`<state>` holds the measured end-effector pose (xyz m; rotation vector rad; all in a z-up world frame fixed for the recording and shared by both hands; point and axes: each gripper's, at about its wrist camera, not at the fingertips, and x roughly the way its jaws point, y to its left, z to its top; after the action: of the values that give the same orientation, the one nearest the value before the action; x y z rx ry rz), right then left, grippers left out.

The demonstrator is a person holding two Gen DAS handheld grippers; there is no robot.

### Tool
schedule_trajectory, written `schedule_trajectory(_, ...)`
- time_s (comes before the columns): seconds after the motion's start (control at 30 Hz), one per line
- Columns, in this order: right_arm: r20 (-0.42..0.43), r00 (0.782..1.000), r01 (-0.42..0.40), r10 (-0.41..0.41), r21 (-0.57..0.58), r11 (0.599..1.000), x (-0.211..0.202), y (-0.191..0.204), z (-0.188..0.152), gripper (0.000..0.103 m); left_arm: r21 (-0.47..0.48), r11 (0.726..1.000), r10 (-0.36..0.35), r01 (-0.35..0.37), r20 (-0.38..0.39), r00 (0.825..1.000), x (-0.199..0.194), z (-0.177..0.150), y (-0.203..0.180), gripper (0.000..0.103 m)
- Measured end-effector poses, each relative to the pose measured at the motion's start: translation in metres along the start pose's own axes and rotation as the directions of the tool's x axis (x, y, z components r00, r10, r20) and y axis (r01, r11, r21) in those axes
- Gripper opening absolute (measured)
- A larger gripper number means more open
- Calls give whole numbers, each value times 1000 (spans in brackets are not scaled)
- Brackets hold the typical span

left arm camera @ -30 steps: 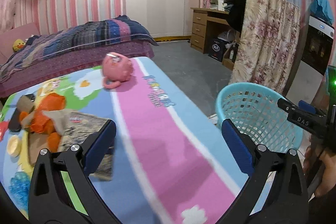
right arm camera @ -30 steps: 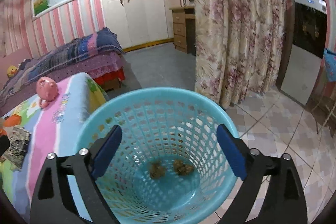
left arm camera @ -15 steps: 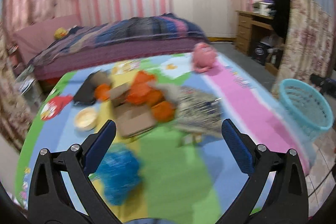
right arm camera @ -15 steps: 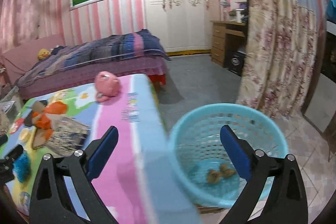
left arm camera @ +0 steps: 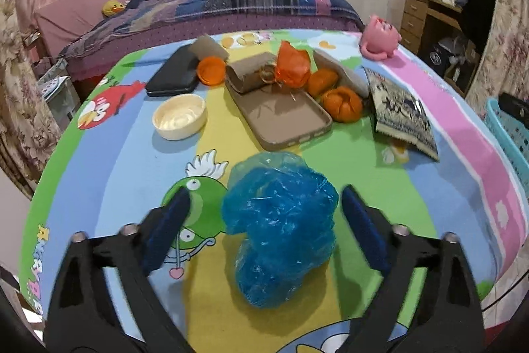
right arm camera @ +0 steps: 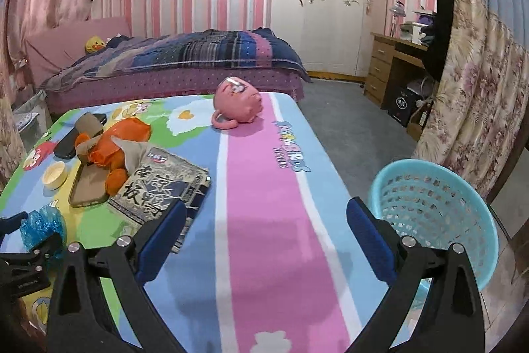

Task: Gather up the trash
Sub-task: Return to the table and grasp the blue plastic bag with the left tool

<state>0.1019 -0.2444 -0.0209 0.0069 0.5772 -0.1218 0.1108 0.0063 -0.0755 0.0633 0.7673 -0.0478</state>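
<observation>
Left tool (left arm camera: 264, 220) closing around blue plastic wad (left arm camera: 281, 227), pads not touching; right tool (right arm camera: 266, 234) apart

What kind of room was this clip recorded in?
Most likely a home bedroom: a bed with a striped quilt, a white wardrobe and a wooden desk along pink striped walls. Trash lies on a low table under a cartoon cloth.

one blue bag (left arm camera: 281, 227), two cardboard tubes (left arm camera: 254, 71), one basket (right arm camera: 433, 220)
</observation>
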Motion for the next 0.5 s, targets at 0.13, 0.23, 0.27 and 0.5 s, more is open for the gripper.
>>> schedule_trajectory(0.13, -9, 999, -36, 36, 14, 999, 3, 4, 0, 95, 23, 998, -58, 59, -40, 998, 7, -1, -6, 43)
schedule_trajectory(0.23, -28, 998, -53, 53, -13, 999, 8, 13, -4, 95, 33, 999, -34, 35, -12, 999, 1, 2, -9, 40)
schedule_trajectory(0.27, -40, 997, -64, 63, -22, 998, 11, 18, -5, 95, 31, 999, -28, 28, -4, 1000, -1, 5, -8, 40)
schedule_trajectory(0.5, -99, 986, -140, 132, -76, 987, 26, 54, -9, 95, -1, 1000, 7, -7, 113, 994, -15, 51, -1, 40)
